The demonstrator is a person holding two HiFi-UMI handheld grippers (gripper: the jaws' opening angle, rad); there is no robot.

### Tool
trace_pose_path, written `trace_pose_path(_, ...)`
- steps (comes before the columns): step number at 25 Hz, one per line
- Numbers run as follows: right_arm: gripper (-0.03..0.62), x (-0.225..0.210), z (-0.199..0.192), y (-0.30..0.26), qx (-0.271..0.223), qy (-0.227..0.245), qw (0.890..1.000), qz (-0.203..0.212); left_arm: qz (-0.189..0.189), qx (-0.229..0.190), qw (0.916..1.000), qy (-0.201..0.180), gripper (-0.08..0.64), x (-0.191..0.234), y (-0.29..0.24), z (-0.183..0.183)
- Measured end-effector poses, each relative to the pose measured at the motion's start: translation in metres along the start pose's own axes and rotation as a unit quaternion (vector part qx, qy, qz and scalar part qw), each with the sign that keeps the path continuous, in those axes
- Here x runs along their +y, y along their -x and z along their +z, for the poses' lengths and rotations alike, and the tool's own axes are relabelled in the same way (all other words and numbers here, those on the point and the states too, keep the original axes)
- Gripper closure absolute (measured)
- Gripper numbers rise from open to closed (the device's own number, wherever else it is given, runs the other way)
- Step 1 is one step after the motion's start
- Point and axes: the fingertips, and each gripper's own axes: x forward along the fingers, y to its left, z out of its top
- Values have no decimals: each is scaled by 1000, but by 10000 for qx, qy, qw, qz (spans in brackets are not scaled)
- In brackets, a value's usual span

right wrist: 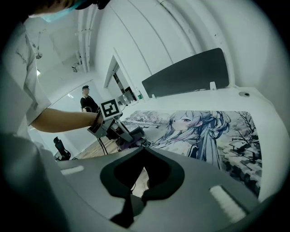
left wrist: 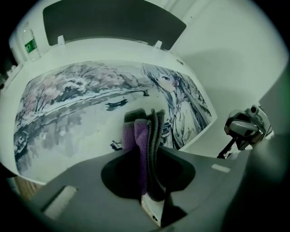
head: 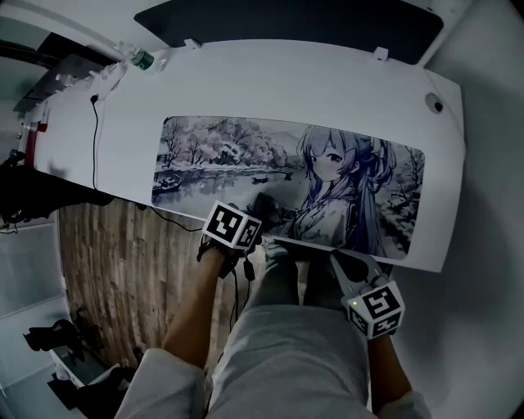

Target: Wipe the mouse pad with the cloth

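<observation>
- The right gripper (right wrist: 144,146) hangs nearest, off the front edge of the desk (head: 270,82) and above the person's legs. Its jaws are clenched tip to tip with nothing between them.
- It has no part in the wipe, so I judge it best kept clear, or used to pin the right end if the mat slides.
- The left gripper (left wrist: 142,152) grasps the cloth (left wrist: 140,129), a folded purple and grey wad that sticks out past the jaws in 2 or 3 layers.
- The cloth sits at the near edge of the mouse pad (head: 221,155), about midway along it, beside the printed figure.
- To wipe well, I would tilt the gripper so the flat fold, not the jaw tips, meets the surface. Then press lightly and run long overlapping strokes along the length, working from the near edge toward the far one.
- The grip needs to be firm, since drag on the surface may pull the wad loose.
- The mouse pad lies flat and covers most of the desk's width.
- Whether the cloth touches the pad or hovers just above it is unclear: no view shows the contact.
- In the head view the marker cube hides the left jaws. In the left gripper view the gripper body cuts off the pad's near strip.
- Dim light and busy print hide any dirt.
- Far back, a bottle (head: 141,59) and a dark panel (head: 286,20) stand well apart from the wiping path.
</observation>
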Motion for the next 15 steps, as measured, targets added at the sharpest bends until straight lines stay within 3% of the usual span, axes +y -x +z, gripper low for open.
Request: trace_pose_path(15, 586, -41, -11, 46, -273, -180, 9994, -138, -75, 167, 9996, -208, 456, -85, -38, 27)
